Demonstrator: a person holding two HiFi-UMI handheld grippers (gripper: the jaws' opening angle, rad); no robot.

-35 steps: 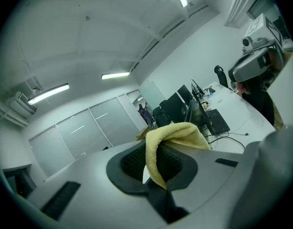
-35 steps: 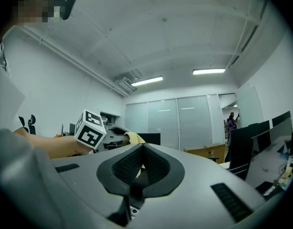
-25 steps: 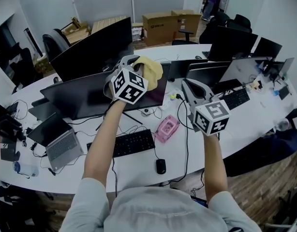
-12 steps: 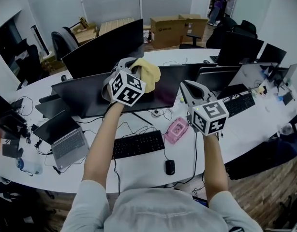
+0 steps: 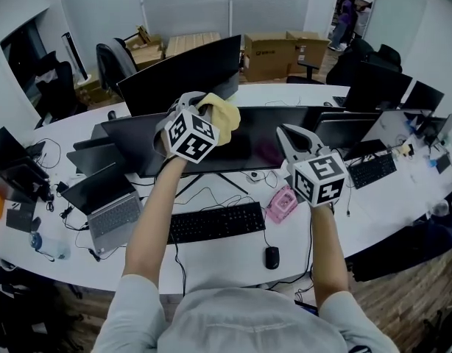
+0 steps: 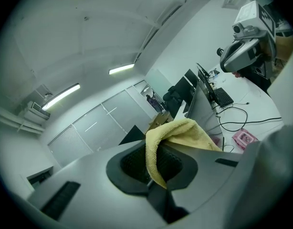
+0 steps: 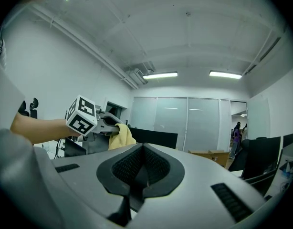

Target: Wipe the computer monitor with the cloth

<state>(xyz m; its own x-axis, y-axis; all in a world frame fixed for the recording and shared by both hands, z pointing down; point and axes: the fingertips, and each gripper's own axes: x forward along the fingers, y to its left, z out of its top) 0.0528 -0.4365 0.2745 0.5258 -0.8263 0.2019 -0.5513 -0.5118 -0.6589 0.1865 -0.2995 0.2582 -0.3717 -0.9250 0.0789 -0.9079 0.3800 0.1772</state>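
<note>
A yellow cloth hangs bunched from my left gripper, which is shut on it and held up over the top edge of a wide black monitor. In the left gripper view the cloth drapes out between the closed jaws, with the monitor's edge beyond. My right gripper is shut and holds nothing; it hovers to the right, in front of the same monitor. Its own view shows closed jaws and, at the left, the left gripper with the cloth.
Below the monitor on the white desk lie a black keyboard, a mouse and a pink device. A laptop sits at the left. More monitors, chairs and cardboard boxes stand behind.
The head view has swung, so the desk things sit further right in the picture. Both grippers keep their pose, the left still holding the cloth at the monitor's top.
</note>
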